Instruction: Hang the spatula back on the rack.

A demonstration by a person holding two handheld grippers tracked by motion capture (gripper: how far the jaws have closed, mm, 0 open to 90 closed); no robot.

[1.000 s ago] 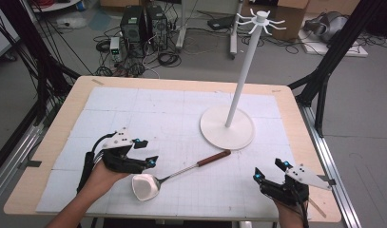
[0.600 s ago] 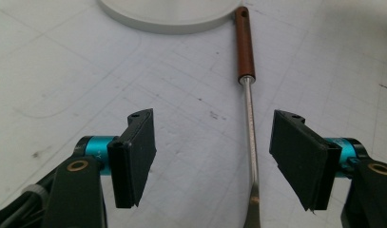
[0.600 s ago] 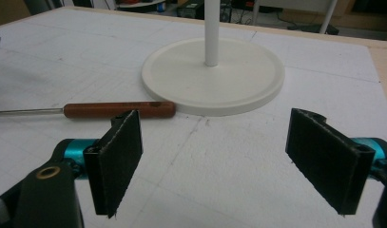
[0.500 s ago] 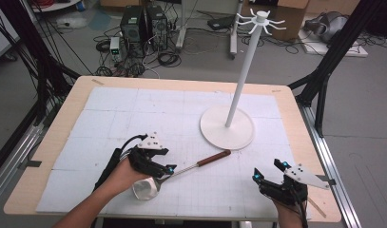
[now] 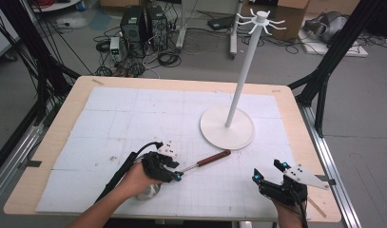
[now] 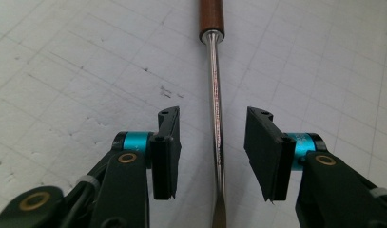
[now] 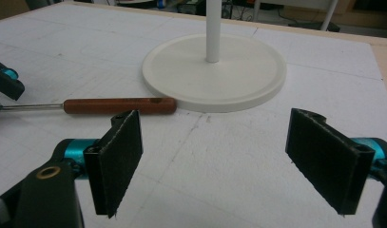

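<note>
Ladle shaft [image 6: 217,147] ran straight between the parted jaws of your left hand-held gripper [image 6: 215,152], untouched, its long axis leading away to the brown handle [image 6: 211,18] toward the white stand base [image 5: 227,127]. Your left forearm reached in low over the bench [image 5: 53,142]. Your right hand-held gripper [image 5: 275,179] sat released, well apart at the near edge.

— Any words, labels or numbers you can read here?

— None. The table mat [image 5: 134,118] carries only a printed grid (plain lines, no figures), and nothing else bears legible text.
</note>
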